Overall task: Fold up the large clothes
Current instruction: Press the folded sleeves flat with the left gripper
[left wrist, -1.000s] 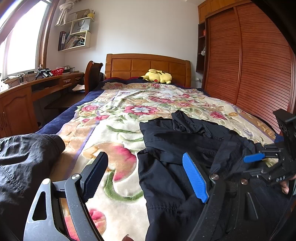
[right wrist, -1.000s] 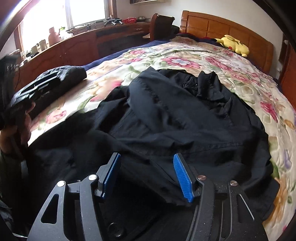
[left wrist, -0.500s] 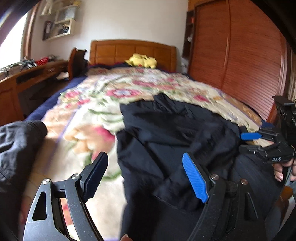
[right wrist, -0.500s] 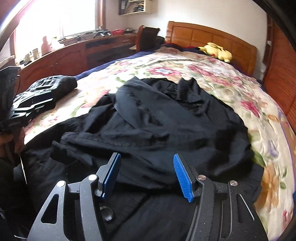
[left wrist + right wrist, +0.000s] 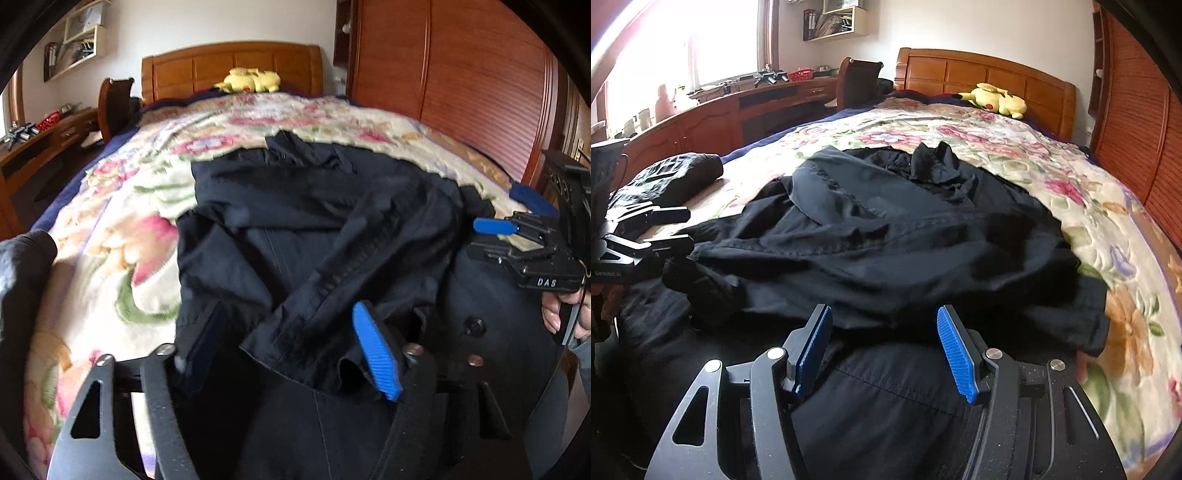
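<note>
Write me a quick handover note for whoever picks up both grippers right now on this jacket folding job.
Left gripper: jaws just been closing, a flap of the black jacket between them, not clearly pinched.
Right gripper: open, low over the jacket's near hem, holding nothing.
Jacket lies rumpled on the floral bedspread; another dark garment sits at the bed's left edge.
Done: no neat fold yet.
Left: grasp, flatten, fold.

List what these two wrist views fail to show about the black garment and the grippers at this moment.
- Black garment: its near hem runs under the right gripper and off the bottom edge, right wrist view.
- Left gripper: jaws have just been closing, a fold lies between them; motion blur on the left pad hides any contact, left wrist view.
- Garment type: crumpled folds hide sleeves and front in both views.
- Dark bundle: too bunched to identify.
</note>
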{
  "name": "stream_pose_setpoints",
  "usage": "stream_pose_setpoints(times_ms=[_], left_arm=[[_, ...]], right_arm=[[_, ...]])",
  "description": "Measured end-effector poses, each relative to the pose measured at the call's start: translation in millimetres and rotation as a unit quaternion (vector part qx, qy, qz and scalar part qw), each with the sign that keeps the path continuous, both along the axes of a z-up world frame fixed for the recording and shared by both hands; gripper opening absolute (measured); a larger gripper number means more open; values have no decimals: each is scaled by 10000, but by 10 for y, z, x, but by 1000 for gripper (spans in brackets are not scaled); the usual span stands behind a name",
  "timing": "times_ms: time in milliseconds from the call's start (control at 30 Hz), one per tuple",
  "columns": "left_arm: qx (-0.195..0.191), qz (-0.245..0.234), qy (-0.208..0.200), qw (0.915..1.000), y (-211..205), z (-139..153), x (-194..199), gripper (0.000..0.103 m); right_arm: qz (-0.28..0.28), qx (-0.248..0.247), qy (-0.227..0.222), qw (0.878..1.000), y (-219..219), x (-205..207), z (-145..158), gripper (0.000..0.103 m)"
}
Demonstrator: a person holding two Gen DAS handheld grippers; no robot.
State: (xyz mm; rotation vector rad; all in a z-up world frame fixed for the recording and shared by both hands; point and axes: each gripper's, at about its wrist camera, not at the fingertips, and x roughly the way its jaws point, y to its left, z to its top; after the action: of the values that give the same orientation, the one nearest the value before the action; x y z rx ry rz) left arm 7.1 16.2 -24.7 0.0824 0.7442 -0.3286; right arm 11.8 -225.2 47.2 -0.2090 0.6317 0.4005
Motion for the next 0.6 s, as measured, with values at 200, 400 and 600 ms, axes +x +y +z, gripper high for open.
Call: stream_pose_setpoints(times_ms=[200, 400, 600], left_arm=[[-34, 76, 91, 9999, 88, -46, 49, 58], [7, 237, -65, 9997, 203, 55, 45, 58], [234, 84, 36, 9997, 116, -8, 57, 47]], right_arm=[[-138, 286, 111, 9994, -106, 48, -49, 61], [-161, 333, 152, 9992, -133, 71, -116, 61], [-189, 398, 185, 9989, -170, 95, -135, 61]])
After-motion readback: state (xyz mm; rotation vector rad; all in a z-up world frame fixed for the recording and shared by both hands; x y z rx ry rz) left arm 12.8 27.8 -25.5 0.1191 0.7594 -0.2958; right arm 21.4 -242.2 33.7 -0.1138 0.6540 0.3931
